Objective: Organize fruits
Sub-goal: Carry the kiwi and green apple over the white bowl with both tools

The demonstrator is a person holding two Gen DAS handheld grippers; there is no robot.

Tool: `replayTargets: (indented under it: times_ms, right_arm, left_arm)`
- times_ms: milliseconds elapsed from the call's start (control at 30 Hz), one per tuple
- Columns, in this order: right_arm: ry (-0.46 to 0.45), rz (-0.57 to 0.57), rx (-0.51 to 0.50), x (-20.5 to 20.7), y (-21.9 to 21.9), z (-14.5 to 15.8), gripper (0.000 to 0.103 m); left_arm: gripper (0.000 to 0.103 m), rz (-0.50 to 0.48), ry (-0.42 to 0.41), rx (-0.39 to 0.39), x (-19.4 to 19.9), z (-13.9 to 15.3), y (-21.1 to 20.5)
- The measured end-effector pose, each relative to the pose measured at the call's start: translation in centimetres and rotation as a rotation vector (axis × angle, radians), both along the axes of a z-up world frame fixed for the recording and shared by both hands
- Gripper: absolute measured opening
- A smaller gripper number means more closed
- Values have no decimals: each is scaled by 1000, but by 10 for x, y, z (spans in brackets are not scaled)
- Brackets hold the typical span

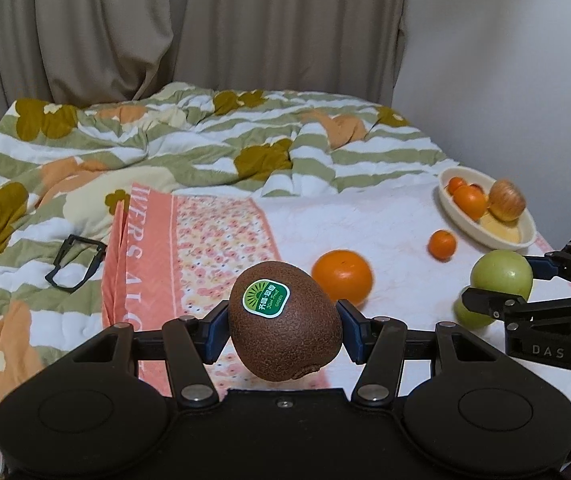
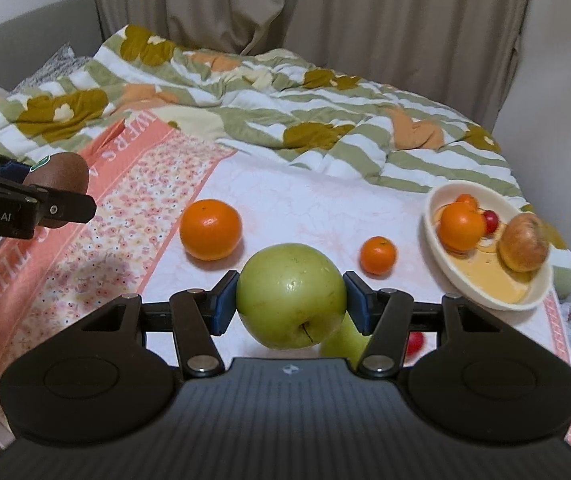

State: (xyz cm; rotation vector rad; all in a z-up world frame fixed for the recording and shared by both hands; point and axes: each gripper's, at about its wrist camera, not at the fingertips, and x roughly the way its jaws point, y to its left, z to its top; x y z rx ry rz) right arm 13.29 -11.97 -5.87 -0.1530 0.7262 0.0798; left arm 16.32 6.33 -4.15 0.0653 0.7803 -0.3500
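Left tongs [image 1: 285,330] pinching brown fuzzy stickered kiwi [image 1: 285,322]; right tongs [image 2: 291,306] pinching round green apple [image 2: 291,294], both lifted above the bed [image 2: 305,208].

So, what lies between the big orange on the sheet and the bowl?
In the right wrist view, one small orange lies on the sheet between the big orange and the bowl, nearer the bowl. The rest is bare sheet.
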Motion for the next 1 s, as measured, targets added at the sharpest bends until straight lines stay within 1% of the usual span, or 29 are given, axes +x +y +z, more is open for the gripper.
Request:
replayTargets:
  times_ms: [167,333,467,633,867,1000]
  right_arm:
    - [-29,-12,18,-17,-26,19,71]
    - [-56,10,31,-31,-62,36,71]
    - [-62,49,48,-37,-95,46,71]
    - [-82,98,54,-39,-139,55,71]
    - [-87,150,58,-30,-201,59,71]
    - [-80,165,50,-21,-230,58,71]
  left_arm:
    - [60,6,-34,-9,-17,18,-18]
    - [60,52,-88,-19,-36,36,-46]
    - [60,115,-115,-31,-47,48,-77]
    - [60,153,-145,-31,-55,56,-121]
    - [60,182,-144,-36,-55,56,-182]
    - [60,173,-117,-53,-45,51,-214]
